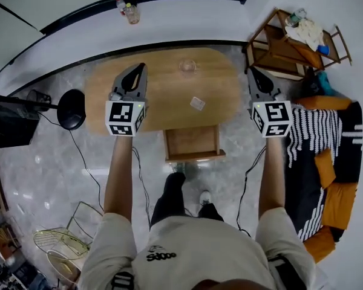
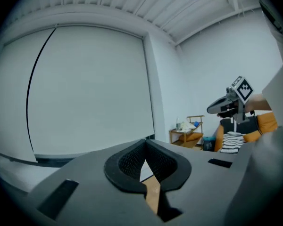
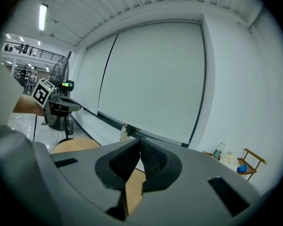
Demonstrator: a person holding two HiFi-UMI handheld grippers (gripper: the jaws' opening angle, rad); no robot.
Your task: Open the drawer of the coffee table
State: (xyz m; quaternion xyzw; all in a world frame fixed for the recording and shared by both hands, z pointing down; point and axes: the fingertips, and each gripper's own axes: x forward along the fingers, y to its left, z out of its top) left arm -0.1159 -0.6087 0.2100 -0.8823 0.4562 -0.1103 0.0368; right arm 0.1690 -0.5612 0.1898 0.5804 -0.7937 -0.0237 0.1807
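Observation:
The oval wooden coffee table (image 1: 163, 89) lies below me in the head view. Its drawer (image 1: 193, 144) stands pulled out at the near edge, showing a bare wooden inside. My left gripper (image 1: 137, 69) is held high over the table's left half, shut, with nothing in it. My right gripper (image 1: 253, 72) hangs above the floor just past the table's right end, also shut and empty. In the left gripper view the left gripper (image 2: 145, 143) points nearly level at a white wall. In the right gripper view the right gripper (image 3: 138, 142) does the same.
A glass (image 1: 187, 66) and a small clear thing (image 1: 197, 103) sit on the tabletop. A wooden side table (image 1: 293, 47) stands at the far right, an orange sofa with a striped throw (image 1: 323, 156) to the right. A black lamp stand (image 1: 71, 109) and cables lie left. Bottles (image 1: 128, 9) rest on the sill.

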